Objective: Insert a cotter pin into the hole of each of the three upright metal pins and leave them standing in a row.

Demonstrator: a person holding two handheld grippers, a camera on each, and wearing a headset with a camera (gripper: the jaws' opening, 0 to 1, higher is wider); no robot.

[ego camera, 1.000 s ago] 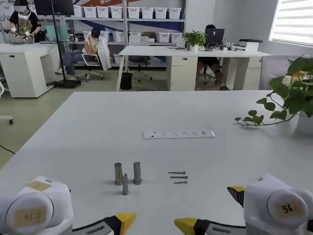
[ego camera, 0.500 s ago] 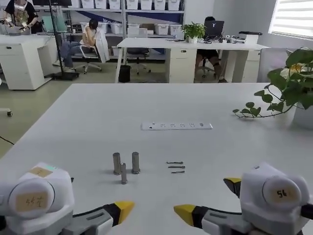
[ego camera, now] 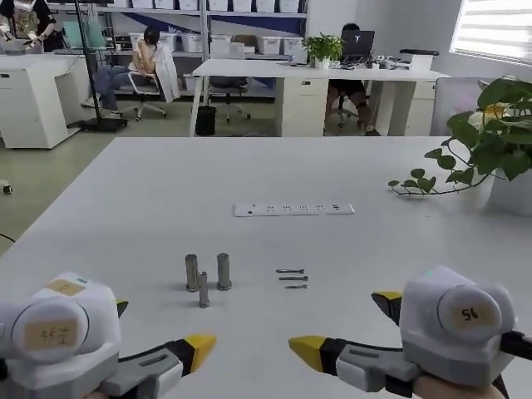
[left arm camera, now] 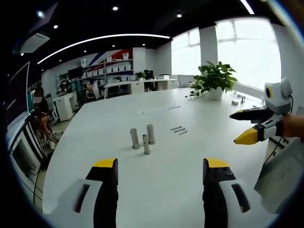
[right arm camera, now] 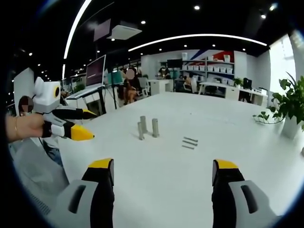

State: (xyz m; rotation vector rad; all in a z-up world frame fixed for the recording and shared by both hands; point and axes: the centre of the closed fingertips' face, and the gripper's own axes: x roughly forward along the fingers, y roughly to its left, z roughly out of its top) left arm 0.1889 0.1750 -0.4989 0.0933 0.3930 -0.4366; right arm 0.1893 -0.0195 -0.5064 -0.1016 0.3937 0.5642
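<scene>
The left gripper (left arm camera: 160, 164) and right gripper (right arm camera: 161, 165) are held over the desk's (ego camera: 332, 166) near edge, jaws wide apart, with bare surface ahead. Three metal pins (ego camera: 204, 289) are seen upright, clustered well beyond the jaws; three cotter pins (ego camera: 292, 278) lie beside them.

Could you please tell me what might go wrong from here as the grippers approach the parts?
The metal pins stand close together, so the open left gripper might topple a neighbour. The cotter pins are thin and lie flat on the table, so the right gripper might slip or scatter them.
</scene>
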